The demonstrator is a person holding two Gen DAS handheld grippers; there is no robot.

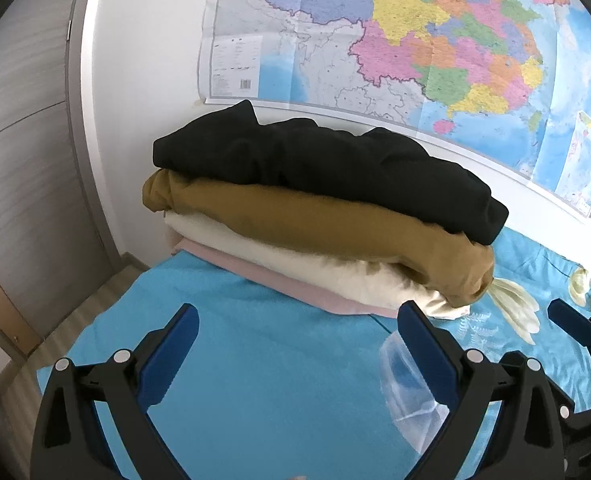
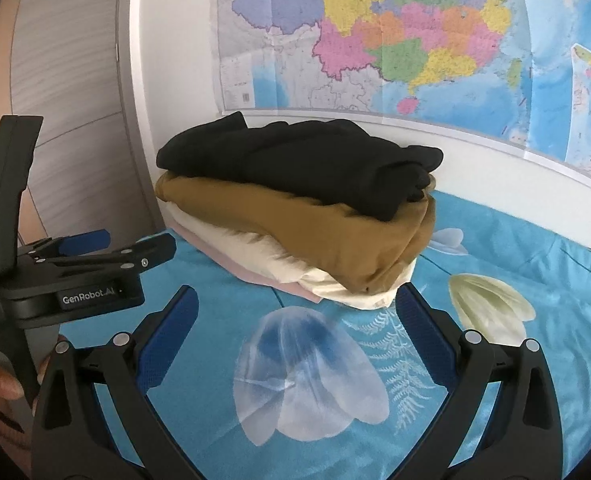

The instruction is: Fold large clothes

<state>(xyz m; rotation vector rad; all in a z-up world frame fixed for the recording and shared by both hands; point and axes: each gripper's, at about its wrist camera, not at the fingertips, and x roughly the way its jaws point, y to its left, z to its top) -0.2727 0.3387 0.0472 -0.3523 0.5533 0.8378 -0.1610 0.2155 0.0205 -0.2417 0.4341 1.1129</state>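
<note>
we see a stack of folded clothes at the far side of the bed, close to the wall: a bulky black garment (image 1: 327,172) on top, a mustard-brown folded garment (image 1: 315,224) beneath it, then a cream-white folded cloth (image 1: 295,268) and a thin pale pink layer (image 1: 279,282) at the bottom. all of it looks soft and limp to us, thick enough to have some weight yet apt to sag and unfold if lifted by one point, so we judge the black piece is best taken at two spread places along its near folded edge, one for each hand, pinching through the full thickness. the left gripper (image 1: 295,320) hangs above the sheet with its fingers spread wide and nothing between them, and the right gripper (image 2: 295,304) stands likewise wide and empty, both short of the stack. the bed carries a turquoise bed sheet printed with pale flowers and ferns (image 2: 515,360), smooth but yielding, so fingers pressing down may drag it along. behind the stack a large coloured wall map (image 2: 395,40) hangs on the white wall, and to the left stands a grey wood-grain wardrobe door (image 1: 19,160) with a strip of wooden floor below.
</note>
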